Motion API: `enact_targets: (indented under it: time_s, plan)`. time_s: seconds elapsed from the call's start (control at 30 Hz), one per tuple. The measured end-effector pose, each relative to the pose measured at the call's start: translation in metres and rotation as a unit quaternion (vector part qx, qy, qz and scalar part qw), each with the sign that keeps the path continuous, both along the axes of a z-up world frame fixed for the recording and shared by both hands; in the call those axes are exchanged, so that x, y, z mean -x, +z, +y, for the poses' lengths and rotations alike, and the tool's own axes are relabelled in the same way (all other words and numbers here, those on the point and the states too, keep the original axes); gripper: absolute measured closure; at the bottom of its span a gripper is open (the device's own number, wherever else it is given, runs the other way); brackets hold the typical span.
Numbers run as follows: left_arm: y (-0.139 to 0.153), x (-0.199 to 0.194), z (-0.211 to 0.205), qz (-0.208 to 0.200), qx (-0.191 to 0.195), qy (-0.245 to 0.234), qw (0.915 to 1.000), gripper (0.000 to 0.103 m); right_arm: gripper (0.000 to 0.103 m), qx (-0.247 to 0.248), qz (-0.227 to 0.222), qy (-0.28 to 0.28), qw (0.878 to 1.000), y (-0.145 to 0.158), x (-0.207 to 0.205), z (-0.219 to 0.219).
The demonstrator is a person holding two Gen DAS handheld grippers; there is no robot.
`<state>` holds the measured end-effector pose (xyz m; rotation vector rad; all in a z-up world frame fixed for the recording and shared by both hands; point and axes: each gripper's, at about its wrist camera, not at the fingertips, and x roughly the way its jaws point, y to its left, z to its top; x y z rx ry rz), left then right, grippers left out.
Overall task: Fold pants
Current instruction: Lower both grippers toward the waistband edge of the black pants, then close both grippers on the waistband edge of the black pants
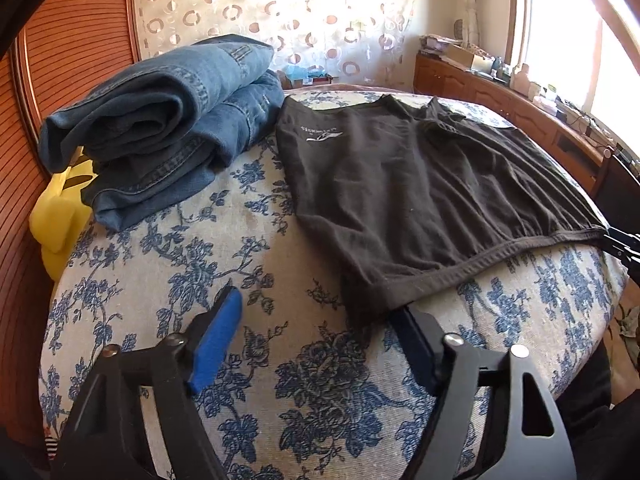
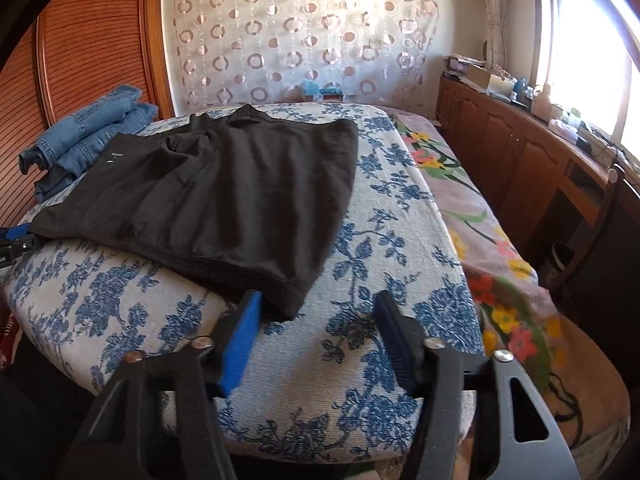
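Note:
Dark brown pants (image 1: 420,184) (image 2: 224,200) lie flat on the blue-flowered bed cover (image 1: 224,248), waistband toward me. My left gripper (image 1: 316,302) stands open at the near left corner of the waistband. That corner lies between the blue pads, close to the right finger, and neither pad presses on it. My right gripper (image 2: 319,297) is open around the near right corner, which rests on the cover by the left pad. Each gripper shows at the edge of the other's view: the right gripper (image 1: 624,244) and the left gripper (image 2: 16,240).
Folded blue jeans (image 1: 168,120) (image 2: 88,136) are stacked at the back left beside the pants. A yellow object (image 1: 56,216) sits at the left edge. A slatted wooden panel (image 1: 80,40) runs along the left, a flowered blanket (image 2: 480,240) and wooden cabinets (image 2: 520,160) on the right.

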<state>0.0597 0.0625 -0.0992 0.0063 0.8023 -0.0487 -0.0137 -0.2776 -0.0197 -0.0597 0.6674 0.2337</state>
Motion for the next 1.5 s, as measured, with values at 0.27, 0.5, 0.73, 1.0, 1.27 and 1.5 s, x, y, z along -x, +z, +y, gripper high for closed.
enact_targets:
  time_s: [0.27,0.5,0.73,1.0,1.27,1.5]
  plan:
    - [0.003,0.002,-0.004,-0.007,0.011,-0.017,0.9998,0.054,0.085,-0.014,0.006,0.028,1.000,0.005,0.010,-0.002]
    - [0.005,0.004,-0.004,-0.012,0.024,-0.027,0.9993,0.075,0.093,-0.019,0.007,0.034,0.999,0.006,0.002,-0.008]
    - [0.014,0.015,-0.008,-0.029,0.034,-0.044,0.9980,0.093,0.094,-0.024,0.004,0.035,0.999,0.016,-0.010,-0.010]
    - [0.021,0.029,-0.013,-0.038,0.046,-0.053,0.9968,0.094,0.094,-0.034,-0.011,0.034,0.999,0.027,0.002,-0.015]
    - [0.034,0.048,-0.019,-0.042,0.034,-0.065,0.9964,0.094,0.094,-0.030,-0.008,0.037,0.999,0.028,0.009,-0.018]
    - [0.035,0.056,-0.016,-0.041,0.028,-0.060,0.9970,0.094,0.094,-0.030,-0.015,0.036,0.999,0.031,0.013,-0.025]
